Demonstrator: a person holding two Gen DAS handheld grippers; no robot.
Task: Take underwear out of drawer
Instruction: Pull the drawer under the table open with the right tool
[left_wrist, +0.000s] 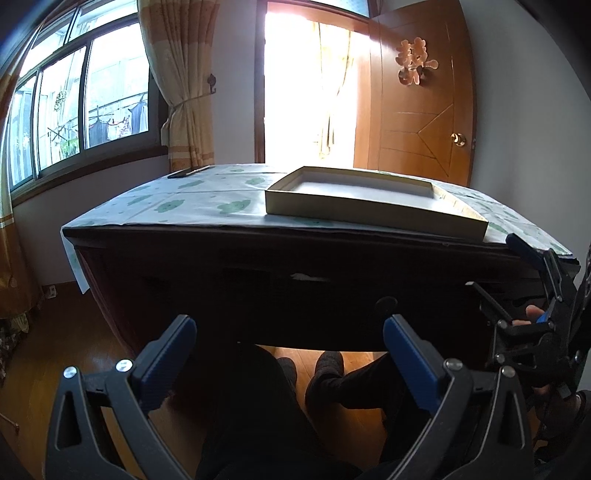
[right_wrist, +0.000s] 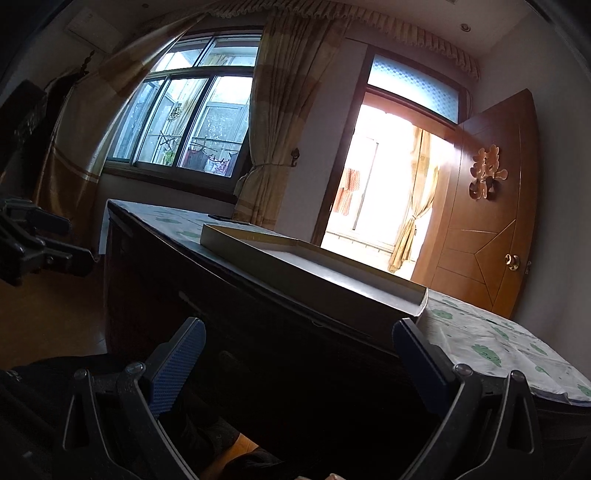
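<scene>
I sat before a dark wooden desk (left_wrist: 280, 280) whose top was covered by a pale cloth printed with green shapes (left_wrist: 207, 201), and on that cloth lay a shallow cardboard box lid (left_wrist: 373, 205), open side up, close to the near edge. A dark flat thing (left_wrist: 186, 172) rested at the far left corner of the cloth. Behind the desk stood a window (left_wrist: 77, 114) with a tied-back curtain (left_wrist: 181, 92), a bright doorway (left_wrist: 310, 92), and an open wooden door (left_wrist: 424, 118) carrying a paper cutout. My left gripper (left_wrist: 290, 345) was held low in front of the desk's shadowed front face, its blue-padded fingers spread wide with nothing between them, above my knees and feet on the wooden floor (left_wrist: 88, 350). My right gripper (right_wrist: 299, 347) was likewise spread apart and held nothing, pointed at the desk's front near its right end, just below the lid's corner. The desk front was too dark for me to make out a drawer or any underwear; both grippers were near that front panel, not touching it.
</scene>
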